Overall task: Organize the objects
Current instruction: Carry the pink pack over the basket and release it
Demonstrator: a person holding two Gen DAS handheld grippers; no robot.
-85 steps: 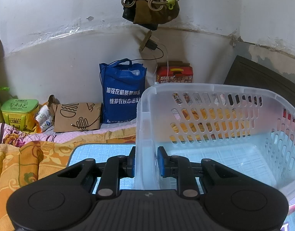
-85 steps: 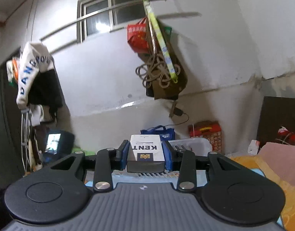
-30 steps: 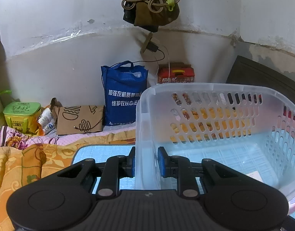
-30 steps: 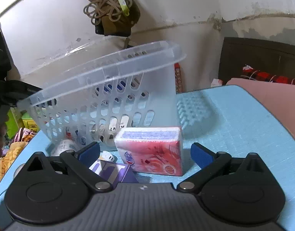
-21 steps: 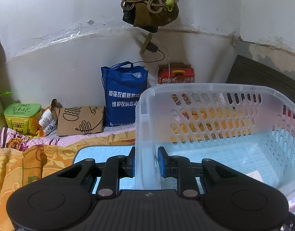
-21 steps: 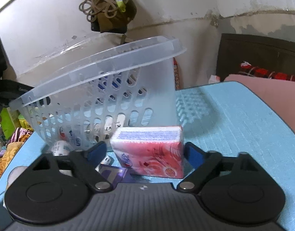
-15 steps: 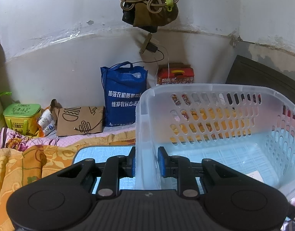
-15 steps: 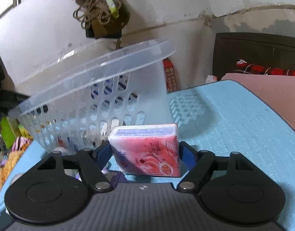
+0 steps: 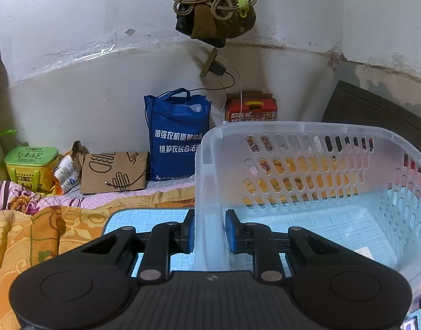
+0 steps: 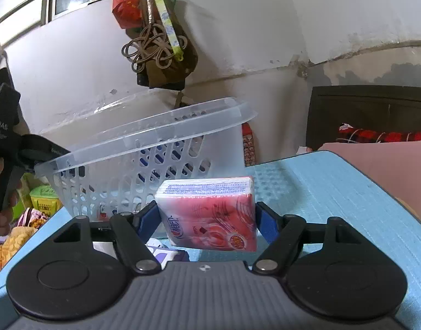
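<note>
So a light blue mat (image 10: 334, 192) is laid over a bed covered in orange floral bedding (image 9: 32, 233), and a blue tote bag (image 9: 177, 137), a red box (image 9: 251, 107) and a brown paper bag (image 9: 114, 173) can be seen lined up against the scuffed white wall at the far side. The clear plastic basket (image 9: 306, 148) is pinched at its near-left wall by the left gripper (image 9: 209, 232), blue pads narrowed right onto the plastic, one outside and one inside, and it's tipped up off the mat on that side in the right wrist view. A pink tissue pack (image 10: 210, 214) is clamped between the right gripper (image 10: 207, 220) pads, fairly wide apart, just near of the basket's right wall.
</note>
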